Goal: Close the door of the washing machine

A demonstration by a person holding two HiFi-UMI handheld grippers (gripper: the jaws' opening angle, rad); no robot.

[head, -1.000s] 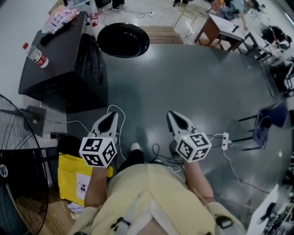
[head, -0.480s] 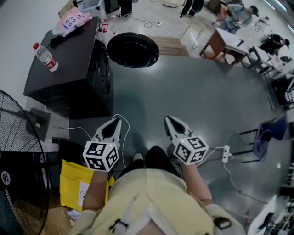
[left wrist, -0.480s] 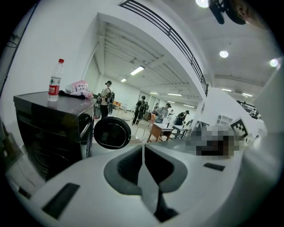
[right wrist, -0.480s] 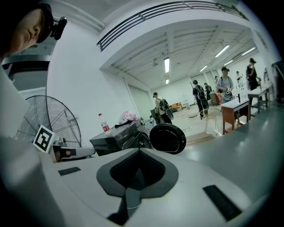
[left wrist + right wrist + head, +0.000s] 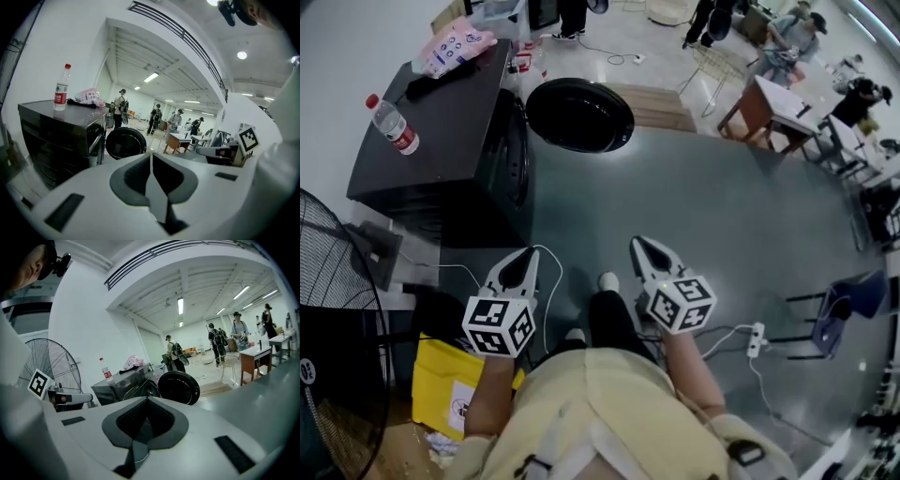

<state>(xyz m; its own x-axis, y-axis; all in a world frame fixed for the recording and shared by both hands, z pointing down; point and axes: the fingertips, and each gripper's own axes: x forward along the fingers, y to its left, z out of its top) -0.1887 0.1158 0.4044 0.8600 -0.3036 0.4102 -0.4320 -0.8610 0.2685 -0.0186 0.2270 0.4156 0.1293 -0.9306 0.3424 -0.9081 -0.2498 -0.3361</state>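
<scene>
A black washing machine [image 5: 441, 141] stands at the upper left of the head view, its round dark door [image 5: 579, 114] swung wide open over the grey floor. The door [image 5: 125, 143] shows ahead in the left gripper view, and the same door [image 5: 178, 387] in the right gripper view beside the machine [image 5: 124, 385]. My left gripper [image 5: 517, 265] and right gripper [image 5: 643, 251] are held side by side over the floor, well short of the machine. Both are shut with nothing between the jaws.
A water bottle [image 5: 392, 124], a pink bag [image 5: 455, 44] and a dark object lie on the machine top. A standing fan [image 5: 337, 337] and a yellow box [image 5: 450, 389] are at the left. Cables and a power strip [image 5: 757, 339] lie on the floor. Tables, chairs and people fill the far end.
The view has advanced toward the washing machine, which now sits lower and nearer in the head view. Both grippers moved forward together and stay shut.
</scene>
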